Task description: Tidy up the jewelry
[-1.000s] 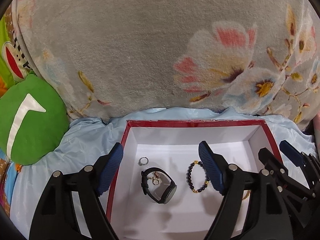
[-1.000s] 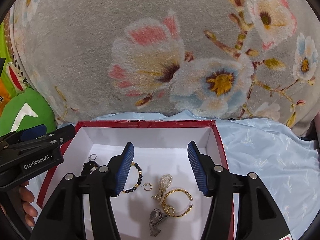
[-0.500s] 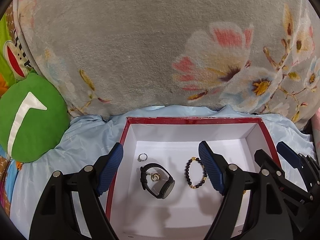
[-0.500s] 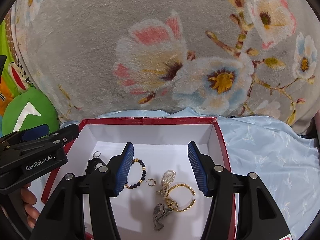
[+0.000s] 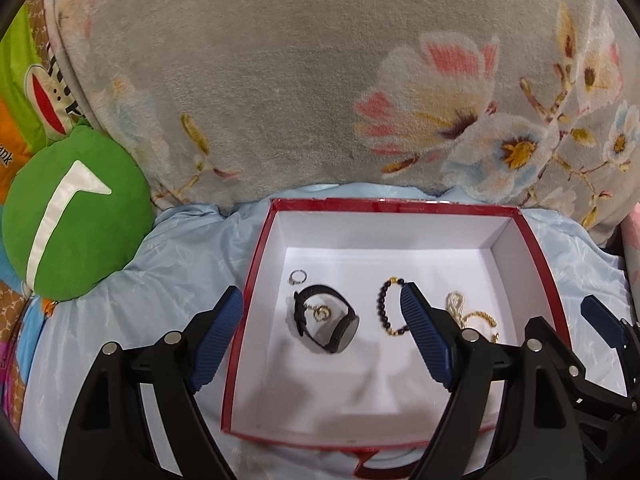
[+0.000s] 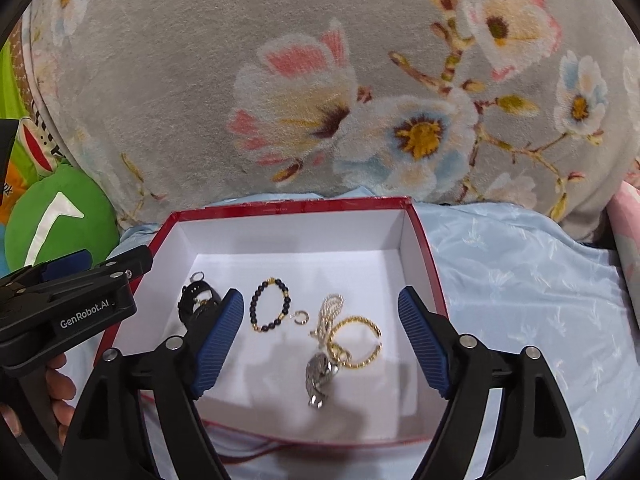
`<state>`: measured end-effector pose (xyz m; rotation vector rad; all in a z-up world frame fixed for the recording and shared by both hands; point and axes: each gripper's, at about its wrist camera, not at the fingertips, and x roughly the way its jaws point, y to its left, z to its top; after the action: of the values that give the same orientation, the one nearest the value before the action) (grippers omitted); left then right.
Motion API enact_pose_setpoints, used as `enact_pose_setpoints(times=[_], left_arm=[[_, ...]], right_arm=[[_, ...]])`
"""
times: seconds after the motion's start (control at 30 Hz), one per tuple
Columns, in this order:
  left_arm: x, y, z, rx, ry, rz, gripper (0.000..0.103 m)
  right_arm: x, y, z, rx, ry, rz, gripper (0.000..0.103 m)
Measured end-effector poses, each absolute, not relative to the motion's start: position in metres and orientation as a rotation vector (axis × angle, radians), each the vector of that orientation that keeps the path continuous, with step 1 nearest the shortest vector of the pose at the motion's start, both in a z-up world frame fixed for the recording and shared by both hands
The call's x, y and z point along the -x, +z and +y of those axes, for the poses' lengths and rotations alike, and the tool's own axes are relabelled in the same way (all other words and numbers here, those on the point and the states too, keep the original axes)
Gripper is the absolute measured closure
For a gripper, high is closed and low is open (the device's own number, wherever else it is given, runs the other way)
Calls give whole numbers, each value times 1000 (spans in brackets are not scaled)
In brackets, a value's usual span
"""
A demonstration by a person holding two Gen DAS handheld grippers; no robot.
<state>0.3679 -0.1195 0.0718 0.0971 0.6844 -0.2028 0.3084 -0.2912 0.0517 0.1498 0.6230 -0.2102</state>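
Clearly legible: "GenRobot.AI" on left gripper (image 6: 76,280), agape; right gripper (image 6: 320,340) just widened, empty, above red box (image 6: 424,240).

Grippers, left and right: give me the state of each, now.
Left gripper: open, holding nothing, above the black watch in the red box.
Right gripper: jaws have just been opening; open, nothing gripped, over the jewelry.

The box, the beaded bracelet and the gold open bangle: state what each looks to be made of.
Box: likely cardboard, glossy red outside, matte white inside; thin straight walls with folded corners.
Beaded bracelet: round dark beads, perhaps stone or glass, with small gold-coloured spacers.
Gold open bangle: shiny gold-coloured metal, twisted or beaded texture; whether solid or plated cannot be told.
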Motion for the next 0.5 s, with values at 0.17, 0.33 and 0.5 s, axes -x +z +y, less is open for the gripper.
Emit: enact_pose_setpoints(times=[0.17,0.33,0.5], left_arm=[[-340,63,-113,-110,-196,716,22],[-310,52,-109,-133,-184,736,22],[-288,47,-104,-129,-194,781,22]], right_arm=[[-276,47,-287,-158,-241,631,22],[-245,44,-281,-169,-250,649,21],[-221,42,-275,-181,-248,667,21]])
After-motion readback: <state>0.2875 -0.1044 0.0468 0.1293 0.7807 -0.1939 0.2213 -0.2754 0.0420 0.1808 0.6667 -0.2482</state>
